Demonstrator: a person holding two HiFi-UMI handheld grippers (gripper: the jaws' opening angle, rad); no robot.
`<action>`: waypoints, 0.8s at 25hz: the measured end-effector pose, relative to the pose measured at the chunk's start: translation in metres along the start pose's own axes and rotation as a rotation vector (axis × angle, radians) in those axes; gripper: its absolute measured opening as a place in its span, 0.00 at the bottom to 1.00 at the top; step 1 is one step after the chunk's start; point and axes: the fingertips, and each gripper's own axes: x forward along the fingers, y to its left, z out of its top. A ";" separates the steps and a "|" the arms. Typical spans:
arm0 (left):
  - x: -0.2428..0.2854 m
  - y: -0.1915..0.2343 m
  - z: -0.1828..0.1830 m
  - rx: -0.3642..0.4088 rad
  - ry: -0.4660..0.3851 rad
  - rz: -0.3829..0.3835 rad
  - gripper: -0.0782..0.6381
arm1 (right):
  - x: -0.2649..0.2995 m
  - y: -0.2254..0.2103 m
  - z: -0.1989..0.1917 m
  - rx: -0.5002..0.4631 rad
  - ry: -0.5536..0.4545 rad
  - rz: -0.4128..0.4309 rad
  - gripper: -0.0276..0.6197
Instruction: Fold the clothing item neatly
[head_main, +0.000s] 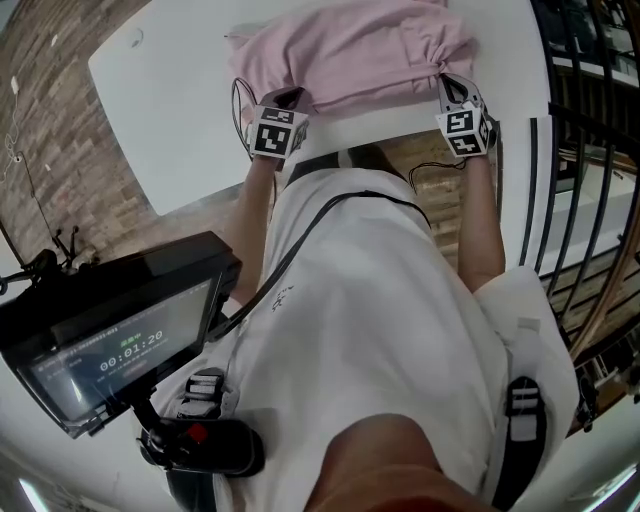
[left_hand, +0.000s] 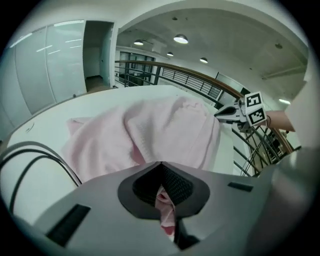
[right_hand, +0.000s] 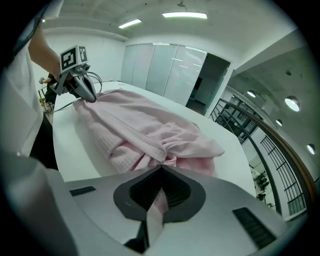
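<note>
Pink garment (head_main: 355, 50) lies bunched on the white table (head_main: 170, 110) at top centre. Left gripper (head_main: 290, 105) and right gripper (head_main: 445, 85) each have jaws closed on its near edge.

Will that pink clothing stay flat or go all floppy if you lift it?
Probably floppy: the pink garment bunches into soft folds where the left gripper and right gripper pinch it. It would likely sag between them. Its waffle-like weave looks grippy, so slipping seems unlikely.

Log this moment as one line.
left tongs: shut on pink waffle-weave fabric garment | right tongs: shut on garment | garment: bunched, lying on white table
</note>
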 end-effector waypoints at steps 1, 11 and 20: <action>0.002 0.003 0.002 -0.015 -0.002 -0.007 0.11 | 0.004 -0.001 0.001 0.006 0.005 0.009 0.05; 0.019 0.033 0.009 -0.025 -0.008 -0.011 0.11 | 0.044 -0.005 0.004 0.143 0.027 0.076 0.05; 0.005 0.050 0.029 -0.031 -0.035 0.035 0.11 | 0.052 -0.006 0.045 0.082 -0.001 0.127 0.05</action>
